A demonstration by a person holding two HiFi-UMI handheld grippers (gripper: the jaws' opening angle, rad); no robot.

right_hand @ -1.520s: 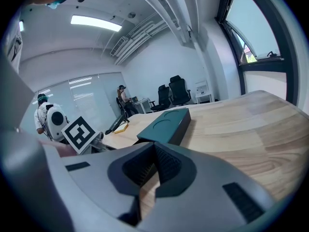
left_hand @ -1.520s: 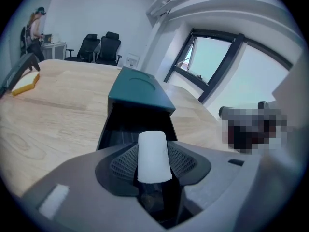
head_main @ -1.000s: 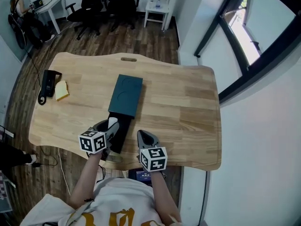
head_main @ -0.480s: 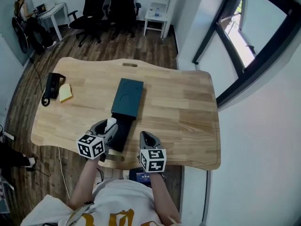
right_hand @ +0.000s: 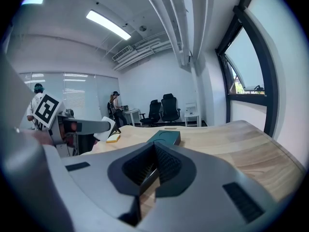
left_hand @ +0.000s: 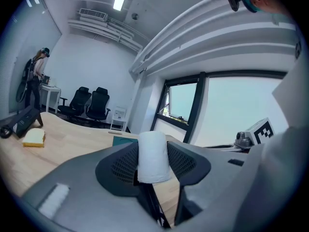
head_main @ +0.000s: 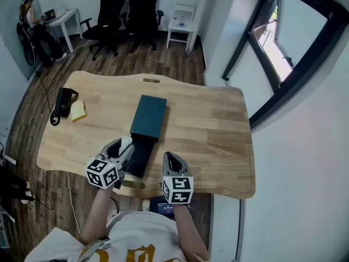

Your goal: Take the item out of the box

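A dark teal box (head_main: 148,115) lies in the middle of the wooden table (head_main: 207,130), and its black inner tray (head_main: 139,157) is slid out toward the near edge. My left gripper (head_main: 125,146) hovers over the tray's left side, shut on a small white roll-shaped item (left_hand: 153,154) that stands upright between the pads. My right gripper (head_main: 169,159) sits just right of the tray near the table's front edge, its jaws shut with nothing in them. From the right gripper view the teal box (right_hand: 164,137) lies ahead, with the white item (right_hand: 103,128) at the left.
A black device (head_main: 64,102) and a yellow block (head_main: 79,111) rest at the table's left end. Black office chairs (head_main: 128,10) and a small white table (head_main: 181,16) stand beyond the far edge. A window wall (head_main: 283,64) runs along the right.
My left gripper, still holding the white item, has drawn slightly back toward the near edge. The right gripper has kept its place.
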